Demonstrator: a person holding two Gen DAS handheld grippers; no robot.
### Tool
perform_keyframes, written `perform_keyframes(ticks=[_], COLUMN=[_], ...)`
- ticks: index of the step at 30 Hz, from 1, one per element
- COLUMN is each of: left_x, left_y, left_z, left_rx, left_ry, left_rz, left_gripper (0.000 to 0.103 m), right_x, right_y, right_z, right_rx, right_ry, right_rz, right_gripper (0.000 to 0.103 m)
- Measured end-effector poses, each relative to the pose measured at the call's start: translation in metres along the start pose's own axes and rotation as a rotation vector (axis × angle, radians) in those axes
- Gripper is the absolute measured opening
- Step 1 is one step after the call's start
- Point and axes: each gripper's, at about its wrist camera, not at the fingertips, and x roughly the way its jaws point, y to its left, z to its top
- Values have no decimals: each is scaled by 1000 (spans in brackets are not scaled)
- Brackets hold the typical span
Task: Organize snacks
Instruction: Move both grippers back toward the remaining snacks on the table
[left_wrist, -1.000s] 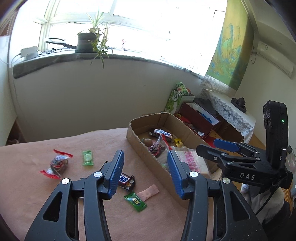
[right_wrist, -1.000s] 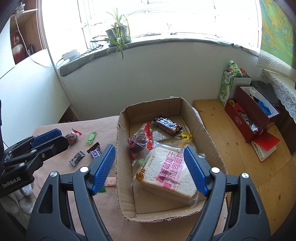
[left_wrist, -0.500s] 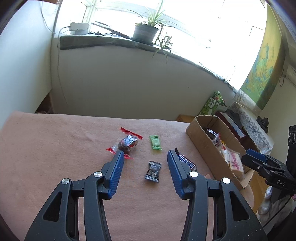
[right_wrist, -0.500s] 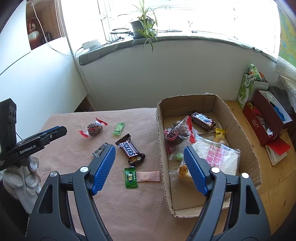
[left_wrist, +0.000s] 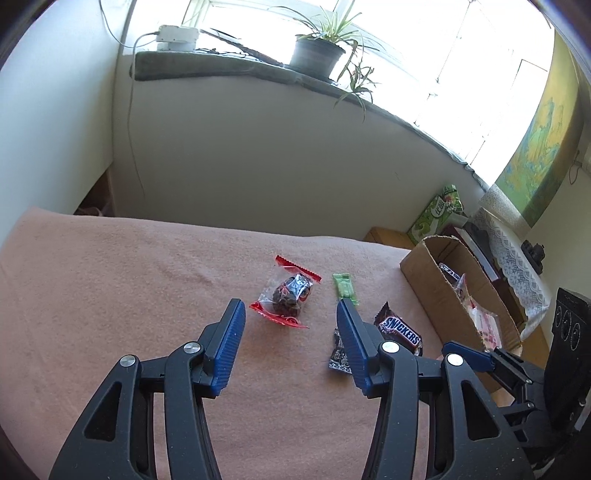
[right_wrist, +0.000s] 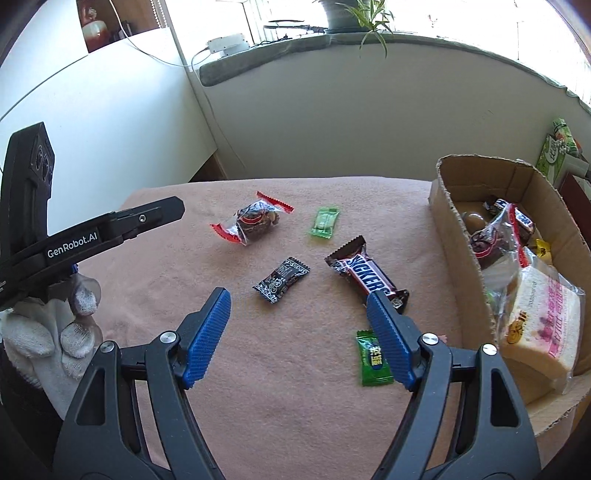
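Five loose snacks lie centre frame on the pink cloth; I line my left gripper (left_wrist: 288, 321) on the clear red-edged pastry packet (left_wrist: 287, 298), jaws opening, nothing between. My right gripper (right_wrist: 297, 314) hangs spread, empty. Brown cardboard box (right_wrist: 461, 254), right, holds the sorted ones.

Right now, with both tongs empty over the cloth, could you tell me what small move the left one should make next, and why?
Probably ease the left tongs down around the red-edged snack bag. Their jaws are opening with nothing between them, the bag lies loose on the cloth just ahead, and the cardboard box already holds other snacks.
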Motion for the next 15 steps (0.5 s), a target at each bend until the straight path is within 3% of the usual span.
perform_keyframes(ticks=[15], left_x=[64], left_y=[-9], left_z=[12], left_rx=[37], left_ry=[96], left_rz=[7], left_gripper=[51], right_x=[85], right_y=[12], right_z=[5], right_rx=[58], right_ry=[116], right_rz=[-14], right_gripper=[71])
